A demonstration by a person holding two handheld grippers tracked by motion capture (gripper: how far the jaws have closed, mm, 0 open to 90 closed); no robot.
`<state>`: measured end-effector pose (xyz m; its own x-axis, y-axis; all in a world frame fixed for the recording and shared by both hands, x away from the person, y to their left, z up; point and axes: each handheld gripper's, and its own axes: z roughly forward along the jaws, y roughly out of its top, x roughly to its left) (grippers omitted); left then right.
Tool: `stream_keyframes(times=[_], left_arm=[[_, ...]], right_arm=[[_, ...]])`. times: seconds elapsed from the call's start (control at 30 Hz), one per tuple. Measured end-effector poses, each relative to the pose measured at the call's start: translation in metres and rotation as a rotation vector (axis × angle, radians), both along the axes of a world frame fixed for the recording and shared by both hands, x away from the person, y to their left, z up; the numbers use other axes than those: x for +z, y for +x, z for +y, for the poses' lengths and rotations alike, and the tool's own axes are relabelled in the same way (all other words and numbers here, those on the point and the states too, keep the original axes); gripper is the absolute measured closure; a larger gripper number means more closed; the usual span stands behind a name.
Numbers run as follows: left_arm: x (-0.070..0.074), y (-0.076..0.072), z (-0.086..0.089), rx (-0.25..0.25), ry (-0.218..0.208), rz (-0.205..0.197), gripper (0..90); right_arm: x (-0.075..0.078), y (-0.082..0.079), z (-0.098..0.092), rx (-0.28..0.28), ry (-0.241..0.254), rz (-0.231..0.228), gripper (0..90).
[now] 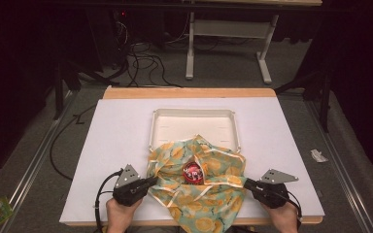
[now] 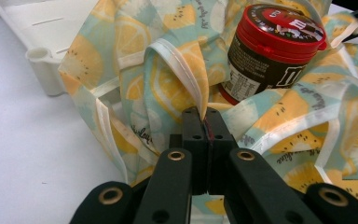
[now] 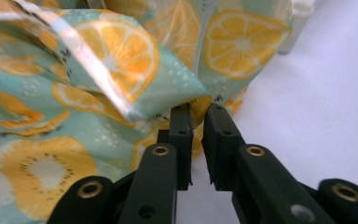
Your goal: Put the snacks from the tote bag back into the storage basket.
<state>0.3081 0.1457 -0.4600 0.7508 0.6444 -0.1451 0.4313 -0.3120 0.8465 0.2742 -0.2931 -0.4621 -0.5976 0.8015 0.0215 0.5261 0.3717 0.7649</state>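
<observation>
A teal cloth printed with lemon slices [image 1: 209, 194] lies bunched at the table's near edge and overlaps the front of a white tray [image 1: 194, 116]. A dark jar with a red lid [image 1: 193, 172] stands upright in the middle of the cloth. At the cloth's left side, my left gripper [image 1: 153, 180] is shut on a folded hem [image 2: 206, 114], with the jar [image 2: 270, 51] just beyond it. My right gripper [image 1: 246, 183] is at the cloth's right corner. Its jaws stand slightly apart [image 3: 198, 112], and the cloth's edge [image 3: 98, 70] sits loose at their tips.
The white sheet covering the table [image 1: 116, 145] is bare to the left and right of the cloth. The tray's corner [image 2: 42, 60] is close to the left gripper. Cables and a desk frame [image 1: 223, 48] are on the floor beyond the table.
</observation>
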Motion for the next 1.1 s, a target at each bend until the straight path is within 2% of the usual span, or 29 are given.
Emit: stream_keyframes(times=[0.2, 0.3, 0.47, 0.73, 0.87, 1.1], left_arm=[[0.001, 0.0, -0.001, -0.005, -0.008, -0.001, 89.7], [0.001, 0.0, -0.001, -0.003, -0.007, -0.003, 89.7], [0.001, 0.0, 0.0, -0.002, -0.007, -0.002, 89.7], [0.002, 0.001, -0.002, -0.006, -0.007, -0.002, 89.7], [0.003, 0.002, -0.003, -0.008, -0.01, -0.001, 89.7], [0.004, 0.002, -0.001, -0.006, -0.009, -0.002, 89.7]], right_arm=[[0.014, -0.005, -0.001, 0.01, 0.018, -0.026, 73.3], [0.021, -0.008, -0.004, 0.003, 0.043, -0.045, 63.3], [0.037, -0.016, -0.009, 0.004, 0.07, -0.077, 60.6], [0.062, -0.02, -0.008, 0.02, 0.064, -0.136, 61.2], [0.067, -0.018, 0.007, 0.082, 0.051, -0.122, 60.6], [0.059, -0.007, 0.043, 0.192, 0.033, -0.056, 55.4]])
